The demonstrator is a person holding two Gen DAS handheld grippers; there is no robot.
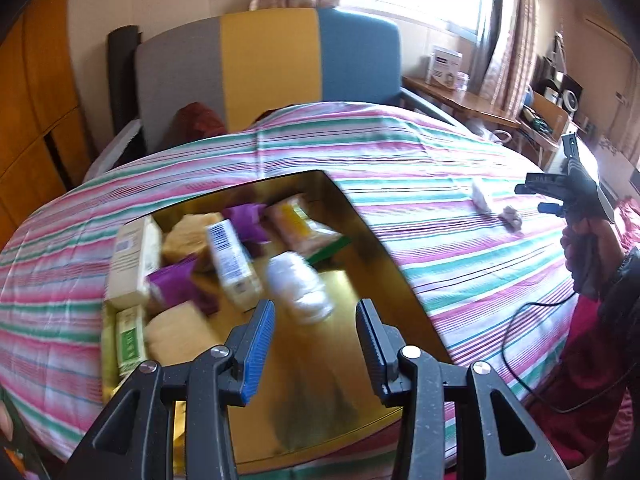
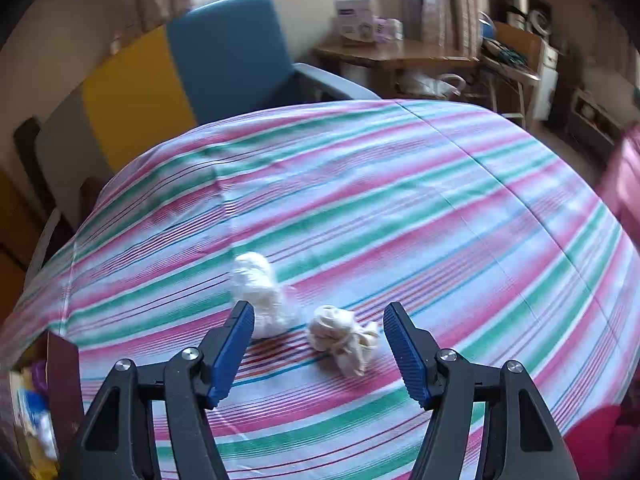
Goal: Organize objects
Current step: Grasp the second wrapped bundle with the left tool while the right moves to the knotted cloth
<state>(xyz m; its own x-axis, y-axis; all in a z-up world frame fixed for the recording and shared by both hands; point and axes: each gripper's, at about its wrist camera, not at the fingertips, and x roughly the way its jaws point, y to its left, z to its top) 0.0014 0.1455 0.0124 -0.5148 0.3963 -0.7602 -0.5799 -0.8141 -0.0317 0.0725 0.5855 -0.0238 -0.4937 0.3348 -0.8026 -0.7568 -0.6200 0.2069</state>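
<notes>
1. Left gripper [image 1: 316, 344] first, in its own wrist view: we see its jaws standing partly apart with nothing between them, hanging over the near end of the gold box [image 1: 384, 264] that sits on the striped bed cover [image 1: 460, 208].
2. Same view: the box already holds several soft packets, a barcoded pack [image 1: 234, 264] and a white bundle [image 1: 300, 286] lying just beyond the fingertips (blur hides the finer detail). At the far right we see the right gripper [image 1: 552, 196] in the person's hand [image 1: 580, 248], over two small bundles left out on the cover.
3. Right wrist view: the right gripper [image 2: 320, 344] is open fairly wide and empty, pointing down at the cream knotted bundle [image 2: 346, 338], which lies between the lines of the two fingers but is untouched. The white rolled bundle [image 2: 260, 292] lies just beside it, towards the left finger.
4. Handling, as we judge it: both look like light, soft cloth that will squash rather than slip. We would pinch the cream bundle across its thick middle, not the loose knotted tail (which could pull free), and press down a little, since the bedding gives.
</notes>
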